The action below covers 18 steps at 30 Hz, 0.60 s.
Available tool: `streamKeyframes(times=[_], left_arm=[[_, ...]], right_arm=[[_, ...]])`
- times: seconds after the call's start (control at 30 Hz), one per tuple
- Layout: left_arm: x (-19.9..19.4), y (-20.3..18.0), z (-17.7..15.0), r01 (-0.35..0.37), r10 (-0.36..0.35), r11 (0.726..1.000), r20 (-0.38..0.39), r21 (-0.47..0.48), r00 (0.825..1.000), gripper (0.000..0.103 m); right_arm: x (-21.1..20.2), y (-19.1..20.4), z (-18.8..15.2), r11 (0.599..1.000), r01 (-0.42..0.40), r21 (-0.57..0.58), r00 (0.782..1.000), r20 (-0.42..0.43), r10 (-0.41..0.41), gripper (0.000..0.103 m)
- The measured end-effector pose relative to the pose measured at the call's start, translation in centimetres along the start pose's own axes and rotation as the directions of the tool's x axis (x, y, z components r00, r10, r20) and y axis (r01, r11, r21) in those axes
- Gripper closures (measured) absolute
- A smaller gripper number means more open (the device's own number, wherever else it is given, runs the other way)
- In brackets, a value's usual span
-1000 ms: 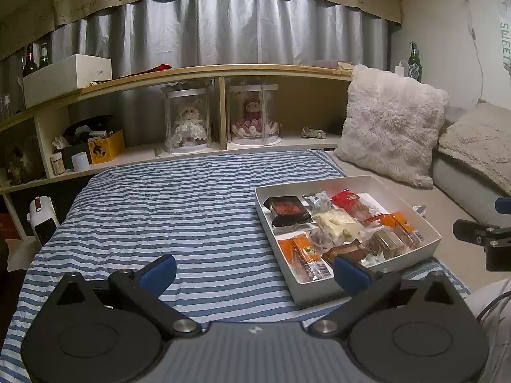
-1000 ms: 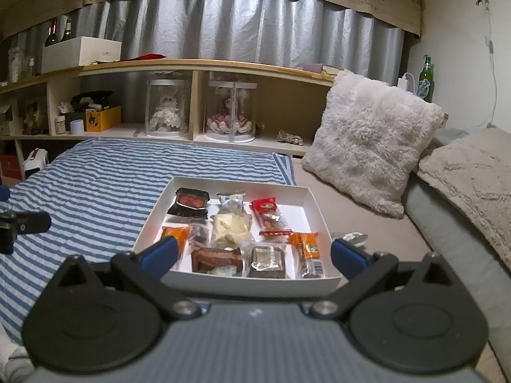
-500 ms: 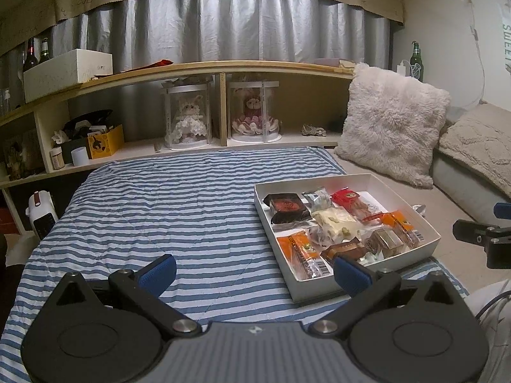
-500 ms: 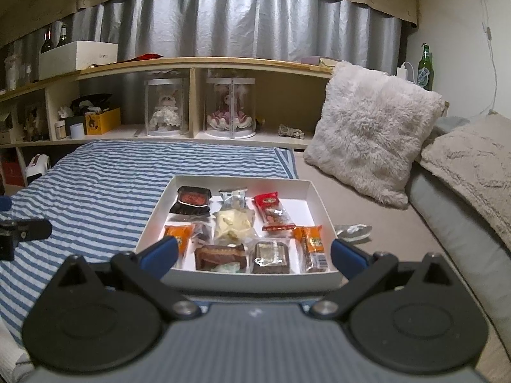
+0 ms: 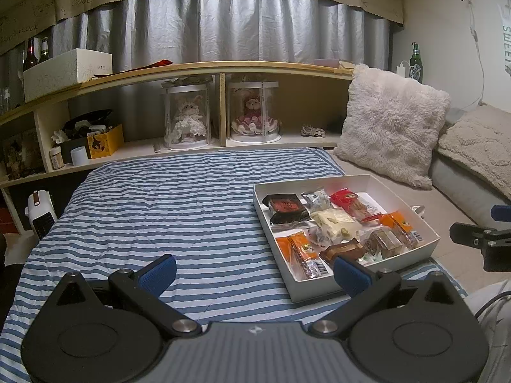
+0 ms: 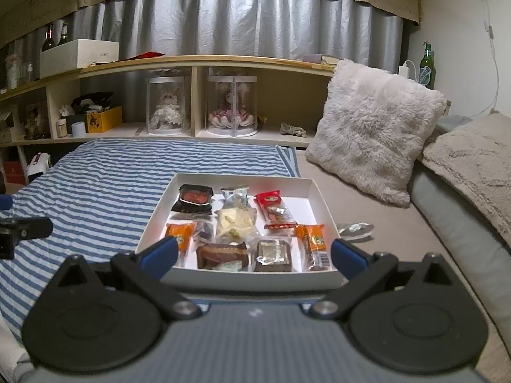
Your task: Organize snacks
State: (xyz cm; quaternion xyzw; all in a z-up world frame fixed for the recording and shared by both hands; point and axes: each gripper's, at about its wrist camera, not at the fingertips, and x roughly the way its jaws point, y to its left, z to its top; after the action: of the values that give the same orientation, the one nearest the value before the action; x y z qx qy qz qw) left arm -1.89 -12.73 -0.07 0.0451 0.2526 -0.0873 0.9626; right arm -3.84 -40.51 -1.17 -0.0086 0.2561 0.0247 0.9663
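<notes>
Two views show one scene. From the left wrist, the left tongs (image 5: 254,271) hang wide and empty over the striped bedspread (image 5: 159,210), with the white box (image 5: 412,263) of snacks at about two o'clock, low-walled so each packet can be reached from above. From the right wrist, the right tongs (image 6: 254,253) are also spread wide, holding nothing, squared up to the box (image 6: 249,279) at twelve o'clock, likely ready to pick; a loose silver wrapper (image 6: 354,229) lies just outside at two o'clock.
</notes>
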Motion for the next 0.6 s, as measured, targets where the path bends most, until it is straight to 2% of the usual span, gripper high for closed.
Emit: streamKeyframes(times=[0.6], left_arm=[[-0.06,-0.27,-0.03,0.000,0.000,1.000,-0.001,-0.001,1.000,0.000]], right_arm=[[0.00,0.05,-0.09,1.000,-0.008,-0.009,1.000,-0.005,0.008,0.001]])
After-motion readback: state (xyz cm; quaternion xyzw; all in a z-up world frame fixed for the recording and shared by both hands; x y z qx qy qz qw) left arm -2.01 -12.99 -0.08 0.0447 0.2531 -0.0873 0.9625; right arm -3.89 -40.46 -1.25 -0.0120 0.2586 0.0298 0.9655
